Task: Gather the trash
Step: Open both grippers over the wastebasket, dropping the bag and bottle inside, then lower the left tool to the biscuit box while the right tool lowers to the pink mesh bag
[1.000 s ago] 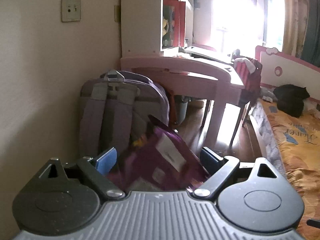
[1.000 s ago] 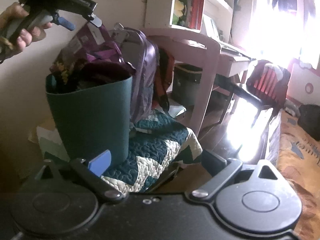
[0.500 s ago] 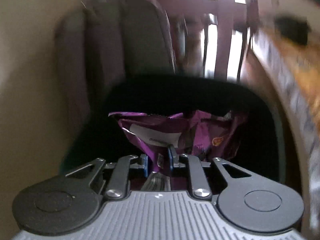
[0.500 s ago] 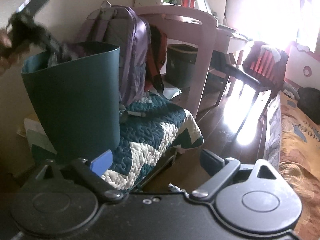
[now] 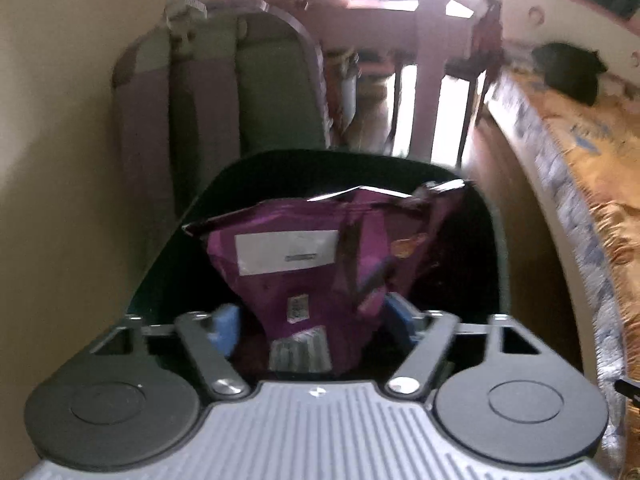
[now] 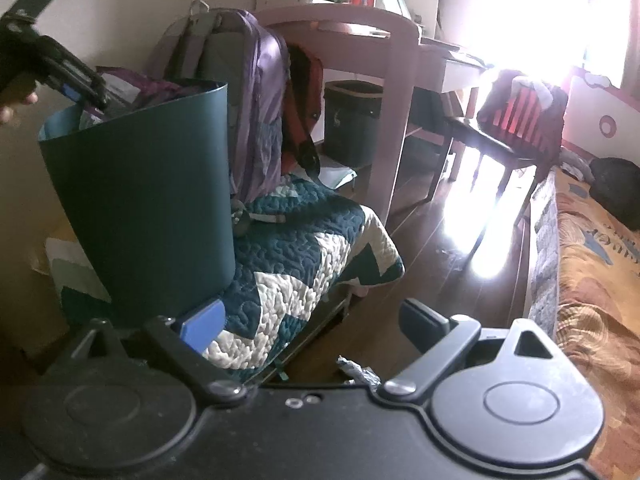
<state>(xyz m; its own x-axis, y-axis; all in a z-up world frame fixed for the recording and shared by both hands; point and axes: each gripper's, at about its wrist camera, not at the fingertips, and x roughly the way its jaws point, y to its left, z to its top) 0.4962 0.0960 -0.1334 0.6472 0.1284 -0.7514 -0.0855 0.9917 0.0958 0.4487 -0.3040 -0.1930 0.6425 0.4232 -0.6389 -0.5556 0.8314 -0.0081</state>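
Left tool (image 5: 312, 324) hangs over the mouth of the dark green bin (image 6: 140, 200), its jaws having just been opening; the blue pads (image 5: 224, 328) stand apart on either side of the purple snack bag (image 5: 312, 264) without pressing it, so the bag is released. Right tool (image 6: 308, 320) is spread wide with nothing between its fingers. Behind the bin a purple backpack (image 6: 244, 92) leans by the pink bench (image 6: 360, 32). The bin stands on a quilted blanket (image 6: 304, 264). The bag sits upright inside the bin, its top poking above the rim. A crumpled foil scrap (image 6: 356, 372) lies on the floor just before the right tool
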